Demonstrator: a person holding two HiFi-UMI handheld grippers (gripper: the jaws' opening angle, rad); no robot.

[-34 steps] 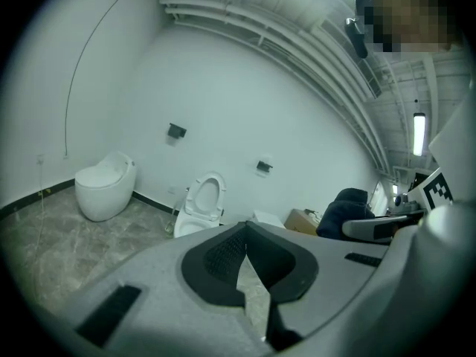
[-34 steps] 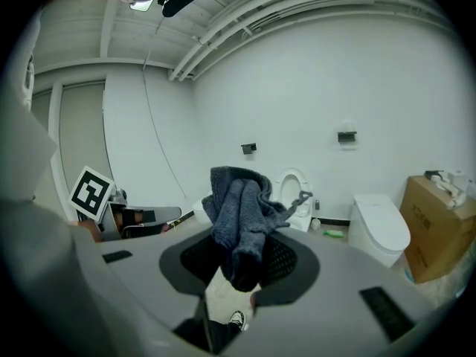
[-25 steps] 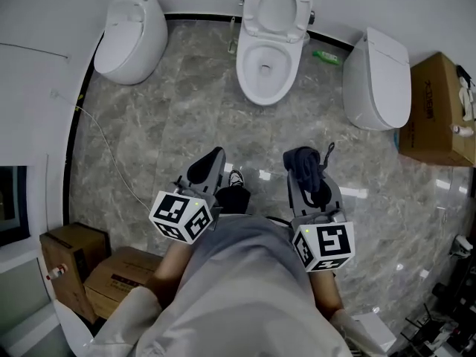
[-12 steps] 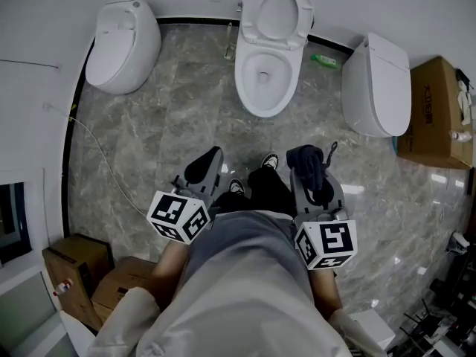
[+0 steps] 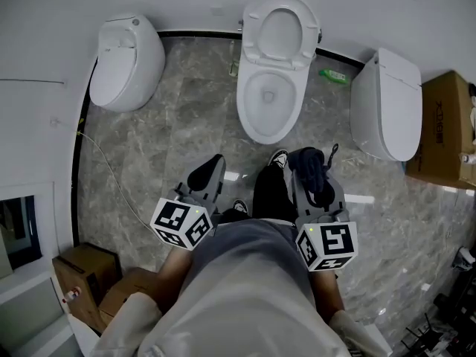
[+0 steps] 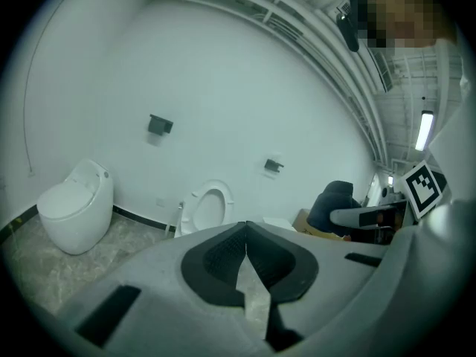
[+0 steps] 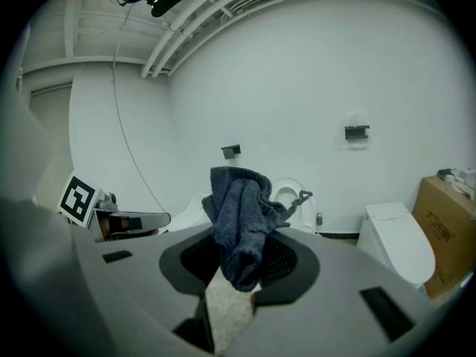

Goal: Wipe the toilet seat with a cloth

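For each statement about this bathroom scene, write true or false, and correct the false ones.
1. The right hand-held gripper grips a dark blue cloth. True.
2. The left hand-held gripper holds a sponge. False: its jaws are together with nothing between them.
3. The middle toilet has its lid raised. True.
4. The cloth rests on the middle toilet's rim. False: it is in the right hand-held gripper, clear of the toilet.
5. A green bottle lies on the floor beside the middle toilet. True.
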